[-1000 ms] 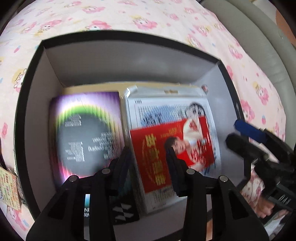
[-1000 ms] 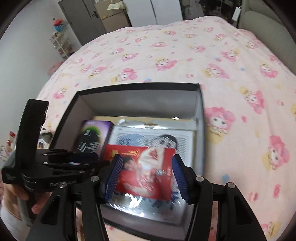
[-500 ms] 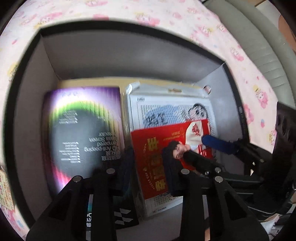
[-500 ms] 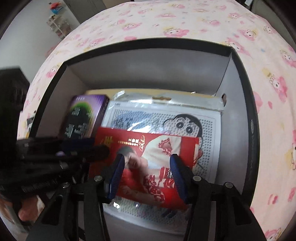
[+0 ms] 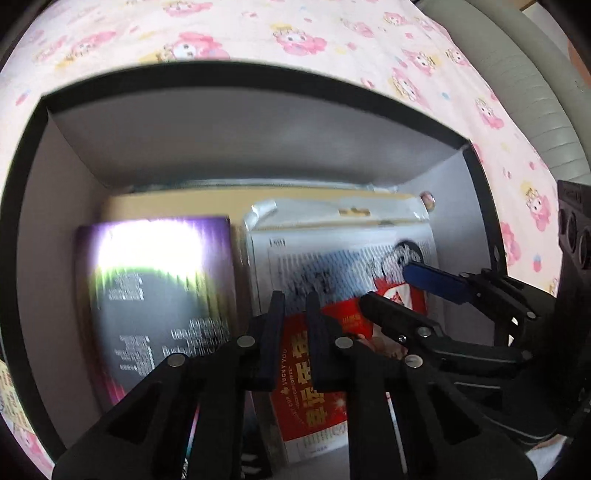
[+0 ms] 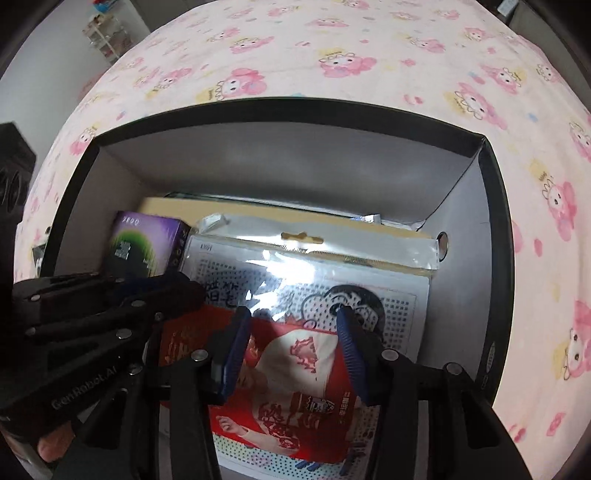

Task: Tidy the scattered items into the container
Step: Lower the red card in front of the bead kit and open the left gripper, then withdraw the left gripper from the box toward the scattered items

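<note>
A black box with grey inner walls [image 5: 236,140] [image 6: 288,162] sits on the bed. Inside lie a purple box [image 5: 155,295] [image 6: 140,243], a clear bag with a cartoon bead sheet [image 5: 332,251] [image 6: 314,273] and a red packet [image 5: 314,387] [image 6: 295,369] on top of the bag. My left gripper [image 5: 295,306] hangs inside the box above the red packet's left edge, its jaws nearly closed with a narrow gap and nothing between them. My right gripper [image 6: 291,321] is open over the red packet and shows in the left wrist view [image 5: 391,284].
A pink cartoon-print bedsheet [image 6: 332,55] surrounds the box. A grey padded headboard [image 5: 532,92] runs at the right. A tan cardboard sheet [image 6: 258,214] lies under the items. A shelf [image 6: 107,33] stands far left of the bed.
My left gripper's jaws have closed from wide apart to a narrow gap. Both grippers have moved down and deeper into the box, the right one coming in beside the left.
</note>
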A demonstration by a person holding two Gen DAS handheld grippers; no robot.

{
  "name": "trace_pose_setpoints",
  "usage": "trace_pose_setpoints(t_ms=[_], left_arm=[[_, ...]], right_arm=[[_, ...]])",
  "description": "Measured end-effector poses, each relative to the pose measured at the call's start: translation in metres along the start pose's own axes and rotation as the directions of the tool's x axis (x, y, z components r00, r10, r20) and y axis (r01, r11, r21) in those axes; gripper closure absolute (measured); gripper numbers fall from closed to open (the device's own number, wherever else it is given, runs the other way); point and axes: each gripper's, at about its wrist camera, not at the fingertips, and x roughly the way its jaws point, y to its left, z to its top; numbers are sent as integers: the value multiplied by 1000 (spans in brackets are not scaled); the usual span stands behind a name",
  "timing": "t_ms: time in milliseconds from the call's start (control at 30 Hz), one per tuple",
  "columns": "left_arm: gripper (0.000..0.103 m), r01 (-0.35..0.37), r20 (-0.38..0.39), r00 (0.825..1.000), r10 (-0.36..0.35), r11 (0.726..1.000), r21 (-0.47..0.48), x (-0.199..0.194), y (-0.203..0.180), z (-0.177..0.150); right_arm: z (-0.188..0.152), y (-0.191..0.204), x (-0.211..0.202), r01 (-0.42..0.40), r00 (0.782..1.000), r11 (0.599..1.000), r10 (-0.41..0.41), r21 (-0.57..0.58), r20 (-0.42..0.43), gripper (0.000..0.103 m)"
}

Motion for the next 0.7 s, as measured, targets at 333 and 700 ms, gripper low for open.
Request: trace_pose_setpoints(t_ms=[333, 700], left_arm=[[95, 80, -67, 995, -78, 996, 25, 1, -8, -23], [94, 83, 52, 995, -84, 996, 32, -44, -6, -55]], right_arm=[[-47, 2, -13, -91, 996, 996, 92, 7, -19, 59], [-89, 0, -50, -9, 987, 998, -2, 69, 163, 59]])
